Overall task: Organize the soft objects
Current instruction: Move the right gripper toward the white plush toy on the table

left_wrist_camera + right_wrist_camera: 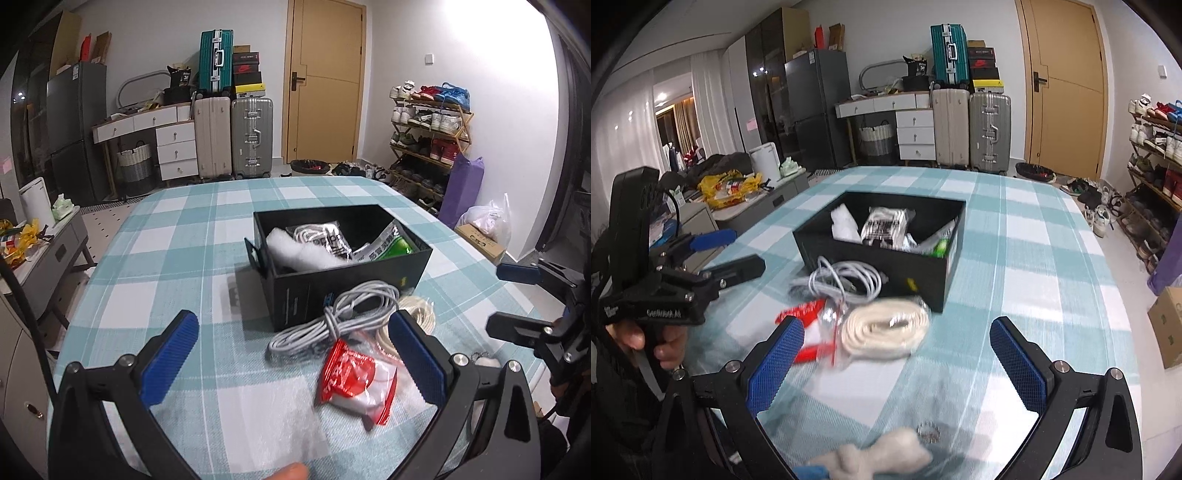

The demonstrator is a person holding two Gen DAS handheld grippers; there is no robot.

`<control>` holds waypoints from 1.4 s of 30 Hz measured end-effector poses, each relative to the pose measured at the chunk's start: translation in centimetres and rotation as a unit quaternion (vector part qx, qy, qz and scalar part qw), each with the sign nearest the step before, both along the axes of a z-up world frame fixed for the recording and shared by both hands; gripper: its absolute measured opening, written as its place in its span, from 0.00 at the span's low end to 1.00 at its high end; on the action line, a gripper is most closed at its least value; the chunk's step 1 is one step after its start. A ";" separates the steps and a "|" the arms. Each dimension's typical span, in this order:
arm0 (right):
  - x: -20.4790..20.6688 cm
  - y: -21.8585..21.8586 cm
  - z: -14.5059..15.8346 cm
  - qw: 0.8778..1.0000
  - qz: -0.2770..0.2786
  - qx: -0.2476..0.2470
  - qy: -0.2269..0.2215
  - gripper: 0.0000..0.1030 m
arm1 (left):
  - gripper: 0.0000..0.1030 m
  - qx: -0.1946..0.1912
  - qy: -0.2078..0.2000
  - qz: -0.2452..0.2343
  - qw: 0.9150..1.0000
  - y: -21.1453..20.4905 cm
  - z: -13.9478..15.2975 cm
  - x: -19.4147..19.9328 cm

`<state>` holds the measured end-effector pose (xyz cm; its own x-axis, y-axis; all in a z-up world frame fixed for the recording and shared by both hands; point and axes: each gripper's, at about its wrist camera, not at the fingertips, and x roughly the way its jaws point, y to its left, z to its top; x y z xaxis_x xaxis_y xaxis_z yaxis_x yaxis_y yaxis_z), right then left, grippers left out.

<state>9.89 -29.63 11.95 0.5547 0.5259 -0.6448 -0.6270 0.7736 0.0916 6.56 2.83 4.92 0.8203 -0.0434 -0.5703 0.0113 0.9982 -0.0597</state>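
1. Here, left claw point(291, 354) spread wide, holding nothing, over checked worktop point(177, 236).
2. Right claw point(897, 358) likewise wide apart, empty.
3. Black box point(343, 280) at 12 o'clock, already holding soft packets.
4. Grey cable point(332, 321), red packet point(354, 380), cream strap point(886, 332) lying just at 6 o'clock of box.

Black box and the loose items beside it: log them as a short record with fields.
container: black box, open, on the checked tablecloth
in box: white padding, packets
outside box: grey cable bundle, cream coiled cord, red and white packet, touching one another
left hand-held gripper: open, empty
right hand-held gripper: open, empty
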 end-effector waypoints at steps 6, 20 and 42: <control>-1.9 -1.5 -0.9 1.000 -0.008 -0.003 0.010 0.99 | 1.00 -0.010 0.006 -0.002 1.000 0.1 -1.0 -0.7; -5.8 -2.1 -4.1 0.998 0.043 -0.021 0.048 0.99 | 1.00 -0.006 0.010 -0.009 1.000 -1.1 -3.0 -1.1; -4.9 -1.2 -6.5 0.994 0.057 -0.080 0.044 0.99 | 1.00 -0.008 0.025 -0.022 0.999 -1.4 -3.8 -0.9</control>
<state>4.99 -30.87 5.42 0.4351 0.4682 -0.7691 -0.7058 0.7077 0.0315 5.63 1.47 1.14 0.7873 -0.0879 -0.6102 0.0513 0.9957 -0.0772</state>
